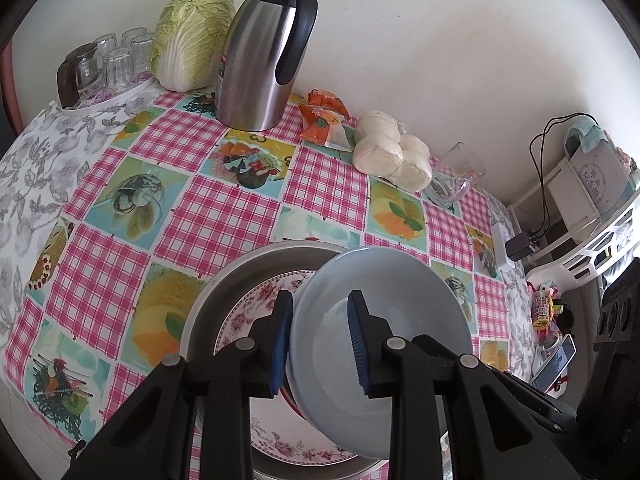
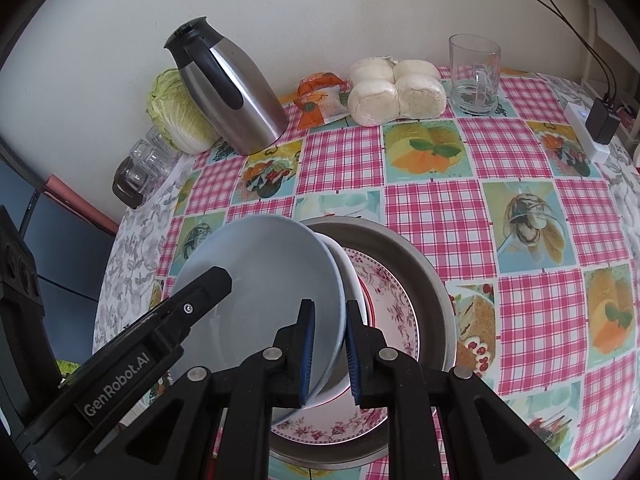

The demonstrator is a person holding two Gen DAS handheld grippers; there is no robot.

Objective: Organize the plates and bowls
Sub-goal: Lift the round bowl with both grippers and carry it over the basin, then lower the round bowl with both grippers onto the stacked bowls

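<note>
A light blue bowl (image 1: 380,304) (image 2: 264,280) is held tilted over a metal basin (image 1: 224,284) (image 2: 420,264). A floral plate (image 1: 256,308) (image 2: 388,304) lies in the basin. A white bowl with a red rim (image 2: 352,292) sits nested under the blue bowl. My left gripper (image 1: 320,340) straddles the blue bowl's rim, one pad inside and one outside. My right gripper (image 2: 330,344) is shut on the rims of the blue and white bowls. The left gripper's body (image 2: 160,332) shows in the right wrist view.
On the checked tablecloth (image 1: 224,208) stand a steel thermos jug (image 1: 264,52) (image 2: 228,96), a cabbage (image 1: 192,36), glasses on a tray (image 1: 108,68), snack packets (image 1: 324,120), bagged buns (image 1: 392,156) (image 2: 396,88) and a glass mug (image 2: 476,76).
</note>
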